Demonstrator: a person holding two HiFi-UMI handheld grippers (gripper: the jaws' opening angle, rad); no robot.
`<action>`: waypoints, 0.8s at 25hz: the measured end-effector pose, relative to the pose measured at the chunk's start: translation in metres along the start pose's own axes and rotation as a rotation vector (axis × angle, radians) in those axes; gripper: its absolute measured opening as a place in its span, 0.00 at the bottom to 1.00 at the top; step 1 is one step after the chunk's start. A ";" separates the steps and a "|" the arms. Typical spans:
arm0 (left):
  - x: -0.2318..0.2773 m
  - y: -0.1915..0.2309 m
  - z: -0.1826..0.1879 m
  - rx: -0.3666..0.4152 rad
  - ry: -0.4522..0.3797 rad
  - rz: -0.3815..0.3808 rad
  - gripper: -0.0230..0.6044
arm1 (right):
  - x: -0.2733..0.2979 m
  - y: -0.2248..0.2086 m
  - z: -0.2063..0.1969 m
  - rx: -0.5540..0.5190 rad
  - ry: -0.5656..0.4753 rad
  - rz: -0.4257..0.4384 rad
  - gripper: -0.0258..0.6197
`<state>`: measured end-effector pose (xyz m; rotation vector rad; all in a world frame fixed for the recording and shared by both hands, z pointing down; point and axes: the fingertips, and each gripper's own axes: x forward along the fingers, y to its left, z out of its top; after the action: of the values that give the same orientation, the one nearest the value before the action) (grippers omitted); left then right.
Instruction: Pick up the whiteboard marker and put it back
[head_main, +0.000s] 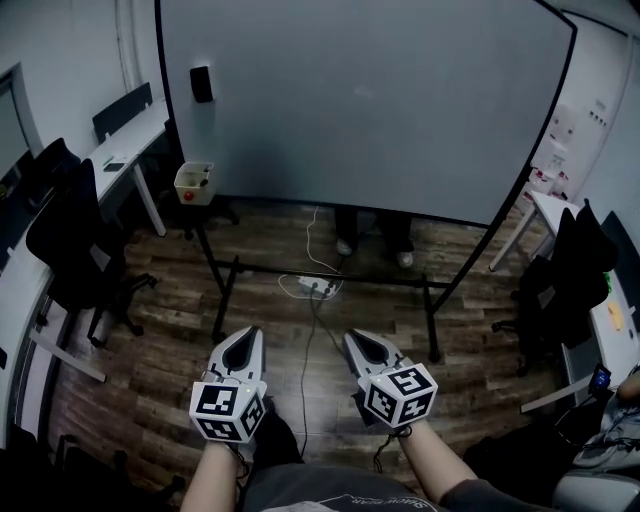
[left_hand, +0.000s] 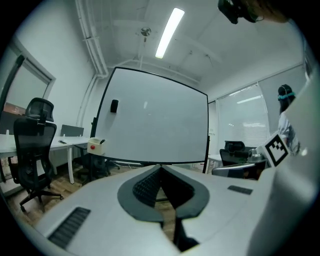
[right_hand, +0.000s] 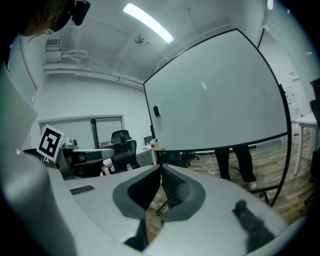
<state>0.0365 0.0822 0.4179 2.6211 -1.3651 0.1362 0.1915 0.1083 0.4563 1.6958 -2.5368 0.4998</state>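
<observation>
Whiteboard marker (left_hand: 102, 141): a small dark stick at the top of the cream box (head_main: 193, 182), which hangs at the lower left corner of the whiteboard (head_main: 370, 100), well apart from both grippers. Black block (head_main: 201, 84): fixed on the board above the box. Left gripper (head_main: 250, 333): we hold it low over the wood floor (head_main: 150, 370), jaws closed together, nothing between them. Right gripper (head_main: 352, 338): we hold it near the left one, jaws likewise pressed together and empty.
</observation>
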 end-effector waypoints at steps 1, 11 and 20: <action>0.008 0.010 0.003 0.001 -0.002 -0.002 0.06 | 0.011 -0.001 0.004 -0.001 0.000 0.001 0.08; 0.075 0.105 0.026 0.007 -0.020 0.004 0.06 | 0.125 -0.011 0.029 -0.004 0.018 -0.015 0.08; 0.123 0.201 0.050 -0.034 -0.016 0.018 0.06 | 0.220 0.002 0.072 -0.028 0.000 -0.019 0.08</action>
<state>-0.0580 -0.1396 0.4128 2.5889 -1.3837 0.0937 0.1118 -0.1075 0.4356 1.7087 -2.5129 0.4604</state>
